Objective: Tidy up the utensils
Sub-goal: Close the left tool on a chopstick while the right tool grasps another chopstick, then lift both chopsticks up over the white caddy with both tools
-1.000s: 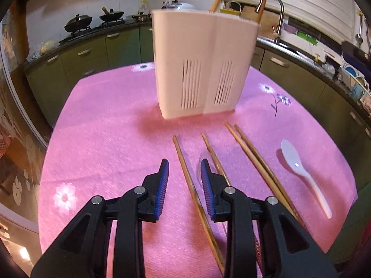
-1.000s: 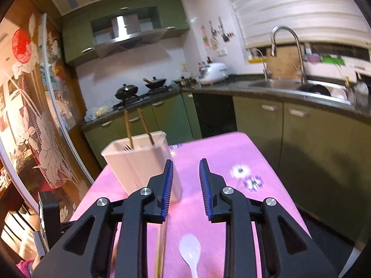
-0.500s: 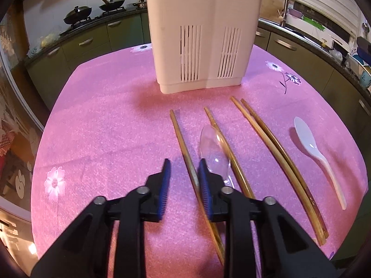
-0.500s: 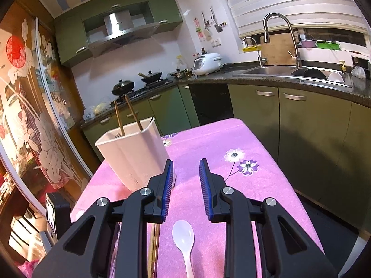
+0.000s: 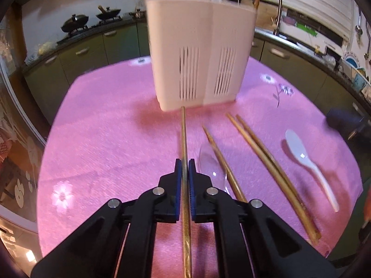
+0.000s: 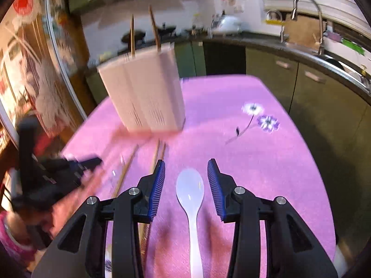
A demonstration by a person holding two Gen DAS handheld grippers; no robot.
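My left gripper (image 5: 184, 162) is shut on a wooden chopstick (image 5: 183, 134) whose tip points at the white slotted utensil holder (image 5: 199, 53). Right of it on the pink cloth lie a clear spoon (image 5: 209, 162), a single chopstick (image 5: 220, 155), a pair of chopsticks (image 5: 266, 164) and a white spoon (image 5: 308, 162). In the right wrist view my right gripper (image 6: 186, 169) hangs over the white spoon (image 6: 190, 190), its jaws opening with the spoon's bowl between them, pads not touching it. Two chopsticks (image 6: 132, 34) stand in the holder (image 6: 143, 92).
The pink flowered tablecloth (image 5: 104, 139) covers a round table with edges close on all sides. Green kitchen cabinets (image 6: 301, 88), a stove with woks (image 5: 76, 20) and a sink with a faucet (image 6: 308, 11) ring the room. A person's pink sleeve (image 6: 9, 231) shows at lower left.
My left gripper closed onto the leftmost chopstick and lifted its tip toward the holder. My right gripper dropped and tilted down over the white spoon, and its jaws spread wider.
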